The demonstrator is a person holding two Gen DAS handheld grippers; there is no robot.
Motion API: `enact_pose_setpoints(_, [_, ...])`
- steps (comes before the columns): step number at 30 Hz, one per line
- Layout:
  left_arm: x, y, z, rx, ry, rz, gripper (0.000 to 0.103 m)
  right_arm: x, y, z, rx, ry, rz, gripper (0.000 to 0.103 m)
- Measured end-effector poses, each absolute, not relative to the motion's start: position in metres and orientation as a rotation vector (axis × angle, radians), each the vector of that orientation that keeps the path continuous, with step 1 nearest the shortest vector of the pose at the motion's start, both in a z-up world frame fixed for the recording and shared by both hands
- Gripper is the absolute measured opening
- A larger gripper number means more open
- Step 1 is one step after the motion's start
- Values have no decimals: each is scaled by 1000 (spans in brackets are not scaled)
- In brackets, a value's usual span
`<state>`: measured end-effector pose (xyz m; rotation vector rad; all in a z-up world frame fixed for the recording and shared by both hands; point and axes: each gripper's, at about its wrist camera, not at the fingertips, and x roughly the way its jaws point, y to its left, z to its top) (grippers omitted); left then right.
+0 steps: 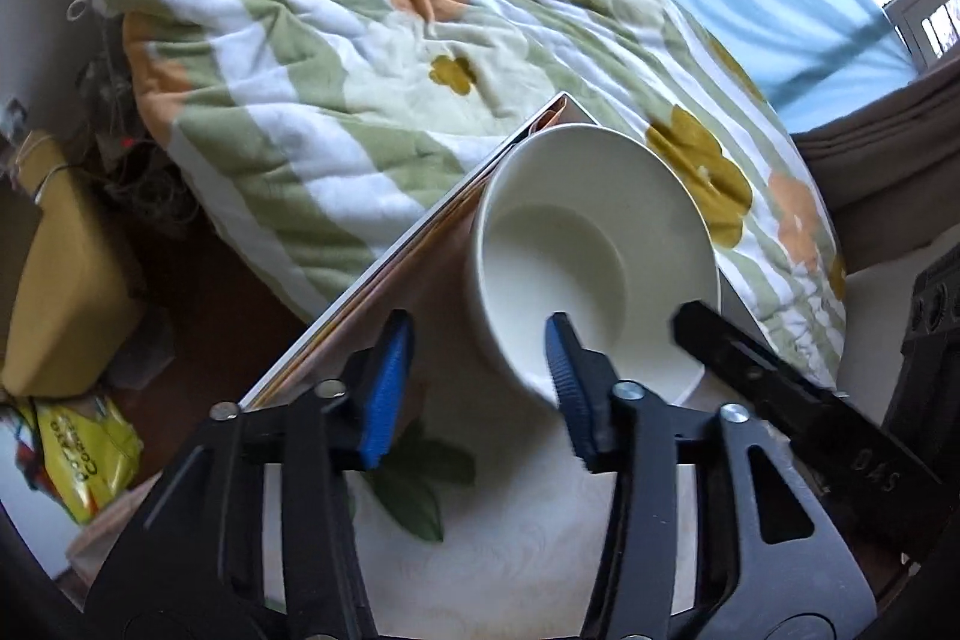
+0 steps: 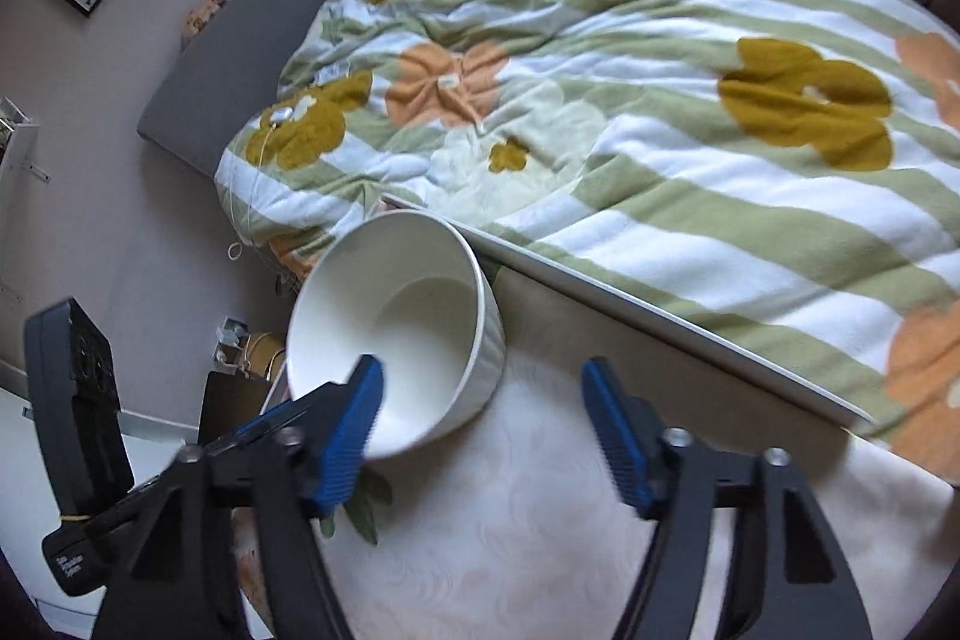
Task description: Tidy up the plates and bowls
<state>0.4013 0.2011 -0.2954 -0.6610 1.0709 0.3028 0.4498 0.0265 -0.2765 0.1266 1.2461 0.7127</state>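
Bowl point(image 1: 591, 256) tilted on bench point(image 2: 540, 550) corner, left gripper point(image 1: 474, 388) fingers apart straddling rim; right gripper point(image 2: 483, 427) fingers apart too.

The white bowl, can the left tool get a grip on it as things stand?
Probably yes. The left tool is open, and one blue finger already reaches inside the white bowl with the other outside the wall. Nothing blocks it; the right tool also straddles the opposite rim.
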Motion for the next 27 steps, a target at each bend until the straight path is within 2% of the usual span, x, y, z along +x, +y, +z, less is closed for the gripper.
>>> enact_pose_setpoints(5, [411,201,-299,-636,1067,282,24,456,39,-289,109,1264,729,28])
enact_pose_setpoints(7, [412,200,-298,-624,1067,285,23,457,41,-292,117,1262,741,23])
enact_pose_setpoints(18, [409,191,-290,-568,1063,282,23,454,39,-284,120,1227,730,22])
enact_pose_setpoints(27, [380,145,-228,-466,995,222,23,420,3,-235,156,1127,713,22])
